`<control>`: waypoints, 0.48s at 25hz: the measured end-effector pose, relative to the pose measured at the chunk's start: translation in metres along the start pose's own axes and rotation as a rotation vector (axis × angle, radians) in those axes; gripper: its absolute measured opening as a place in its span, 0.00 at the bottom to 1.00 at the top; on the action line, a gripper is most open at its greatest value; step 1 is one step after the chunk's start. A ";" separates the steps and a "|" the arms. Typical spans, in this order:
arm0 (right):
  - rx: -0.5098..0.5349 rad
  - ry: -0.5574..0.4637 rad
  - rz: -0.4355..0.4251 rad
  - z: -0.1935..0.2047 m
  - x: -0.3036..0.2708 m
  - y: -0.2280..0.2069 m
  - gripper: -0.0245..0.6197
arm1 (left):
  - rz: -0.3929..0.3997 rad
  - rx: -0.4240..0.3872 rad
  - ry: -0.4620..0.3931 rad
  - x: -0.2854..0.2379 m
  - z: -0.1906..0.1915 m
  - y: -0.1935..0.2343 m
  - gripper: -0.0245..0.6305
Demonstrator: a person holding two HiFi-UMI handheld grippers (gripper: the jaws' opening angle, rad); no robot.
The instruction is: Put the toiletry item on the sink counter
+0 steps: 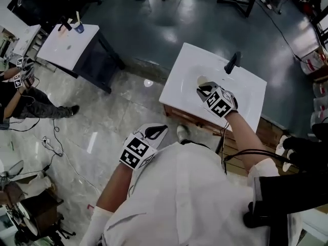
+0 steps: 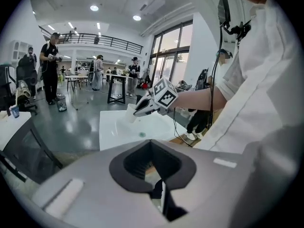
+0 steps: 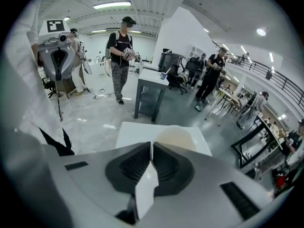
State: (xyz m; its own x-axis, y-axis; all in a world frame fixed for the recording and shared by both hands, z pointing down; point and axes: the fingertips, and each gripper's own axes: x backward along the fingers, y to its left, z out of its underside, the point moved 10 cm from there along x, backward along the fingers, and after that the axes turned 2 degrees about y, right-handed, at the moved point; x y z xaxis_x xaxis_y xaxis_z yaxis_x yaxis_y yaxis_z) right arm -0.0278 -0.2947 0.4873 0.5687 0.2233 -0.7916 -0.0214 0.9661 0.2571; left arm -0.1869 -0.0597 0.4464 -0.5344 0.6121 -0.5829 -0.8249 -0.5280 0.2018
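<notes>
A white sink counter [image 1: 183, 72] with a black faucet [image 1: 232, 62] stands ahead of me. My right gripper [image 1: 204, 90] hangs over its basin, shut on the wall of a cream-white cup [image 1: 202, 79]. In the right gripper view the cup's rim [image 3: 178, 137] shows just beyond the jaws, which pinch its thin wall. From the left gripper view, the cup [image 2: 130, 114] hangs above the sink [image 2: 111, 129]. My left gripper [image 1: 156, 132] is held back near my body, short of the counter, shut and empty [image 2: 160, 194].
A white-topped side table [image 1: 65, 49] with a small blue cup [image 1: 79, 28] stands at the far left. A seated person [image 1: 23, 99] is at the left edge. Cables lie on the tiled floor [image 1: 54, 137]. Shelves with boxes [image 1: 315, 60] line the right side.
</notes>
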 end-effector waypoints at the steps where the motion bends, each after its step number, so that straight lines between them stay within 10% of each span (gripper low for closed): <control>1: 0.004 0.002 -0.002 0.000 -0.009 -0.013 0.06 | -0.008 0.011 -0.005 -0.004 -0.005 0.005 0.05; 12: 0.016 0.046 -0.033 -0.004 -0.102 -0.121 0.06 | -0.127 0.093 -0.009 -0.042 -0.041 0.040 0.04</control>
State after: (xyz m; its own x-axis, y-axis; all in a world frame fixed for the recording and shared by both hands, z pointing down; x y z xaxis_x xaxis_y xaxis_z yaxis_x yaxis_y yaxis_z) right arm -0.0865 -0.4341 0.5351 0.5308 0.1972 -0.8243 0.0105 0.9709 0.2391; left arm -0.1900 -0.1304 0.4466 -0.4255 0.6759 -0.6018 -0.8995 -0.3889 0.1992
